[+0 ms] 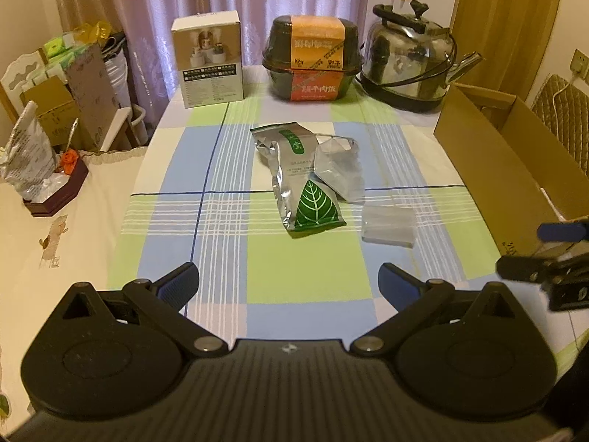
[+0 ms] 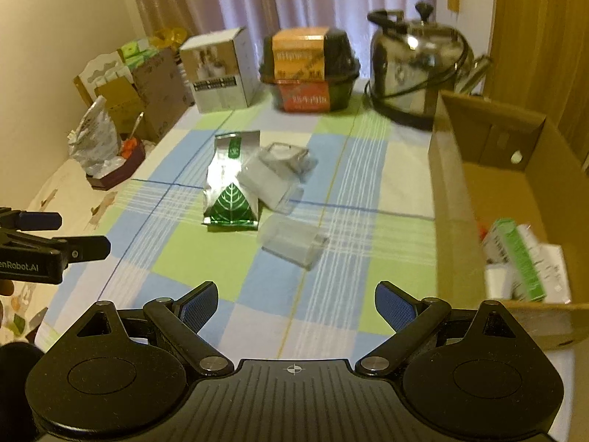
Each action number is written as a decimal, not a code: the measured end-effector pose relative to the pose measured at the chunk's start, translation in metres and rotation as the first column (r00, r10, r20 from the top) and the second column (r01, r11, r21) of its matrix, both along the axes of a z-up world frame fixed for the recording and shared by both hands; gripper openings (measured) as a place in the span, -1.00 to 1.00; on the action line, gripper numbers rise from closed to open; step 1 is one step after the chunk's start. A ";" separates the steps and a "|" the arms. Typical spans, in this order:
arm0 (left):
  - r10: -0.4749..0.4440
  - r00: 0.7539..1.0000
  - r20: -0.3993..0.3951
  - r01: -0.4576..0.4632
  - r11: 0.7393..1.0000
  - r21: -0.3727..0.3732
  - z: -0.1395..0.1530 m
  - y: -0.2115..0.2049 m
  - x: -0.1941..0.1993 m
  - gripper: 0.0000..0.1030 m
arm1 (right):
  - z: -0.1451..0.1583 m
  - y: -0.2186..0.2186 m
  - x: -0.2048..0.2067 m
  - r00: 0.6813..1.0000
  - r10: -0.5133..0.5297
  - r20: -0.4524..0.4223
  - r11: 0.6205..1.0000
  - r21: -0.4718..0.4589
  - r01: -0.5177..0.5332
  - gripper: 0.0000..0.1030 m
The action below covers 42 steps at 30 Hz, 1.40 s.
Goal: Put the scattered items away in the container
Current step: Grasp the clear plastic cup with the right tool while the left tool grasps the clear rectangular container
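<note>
Blue-padded fingers of the left tool (image 1: 289,281) stood wide apart, holding nothing, above the checked cloth of the desk (image 1: 294,276). The right tool (image 2: 294,302) was likewise spread and empty. At 12 o'clock from the left tool lay a silver foil packet (image 1: 300,180) with a green leaf print, touching a clear plastic box (image 1: 340,169) at its 3 o'clock side. A second clear box (image 1: 388,226) lay just beside the packet's lower end. At 2 o'clock stood the open cardboard box (image 2: 449,191), with several cartons (image 2: 522,261) inside. A steel kettle (image 1: 408,59) stood beyond.
</note>
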State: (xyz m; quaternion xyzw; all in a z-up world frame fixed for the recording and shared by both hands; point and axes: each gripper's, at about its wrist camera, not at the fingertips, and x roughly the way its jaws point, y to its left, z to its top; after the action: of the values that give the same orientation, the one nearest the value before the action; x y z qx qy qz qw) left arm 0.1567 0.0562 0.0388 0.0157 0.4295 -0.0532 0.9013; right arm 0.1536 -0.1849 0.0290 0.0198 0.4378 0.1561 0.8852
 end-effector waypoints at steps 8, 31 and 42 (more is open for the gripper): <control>-0.016 1.000 -0.004 0.017 1.000 0.006 -0.031 0.006 0.044 0.98 | -0.050 0.014 0.038 0.992 -0.122 -0.045 0.991 0.058 0.124 0.88; 0.016 0.999 -0.046 -0.017 1.000 -0.025 -0.100 0.024 0.114 0.98 | -0.130 0.065 0.109 0.961 -0.277 0.010 0.961 -0.001 0.277 0.88; -0.006 1.000 -0.029 0.005 1.000 -0.022 -0.095 0.014 0.114 0.98 | -0.128 0.057 0.106 0.973 -0.231 0.017 0.972 -0.051 0.231 0.40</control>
State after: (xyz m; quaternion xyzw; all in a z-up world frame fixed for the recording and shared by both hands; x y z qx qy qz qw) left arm 0.2702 0.0700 -0.0564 0.0063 0.4418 -0.0607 0.8951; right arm 0.2597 -0.1284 -0.0985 0.0466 0.4316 0.0407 0.8999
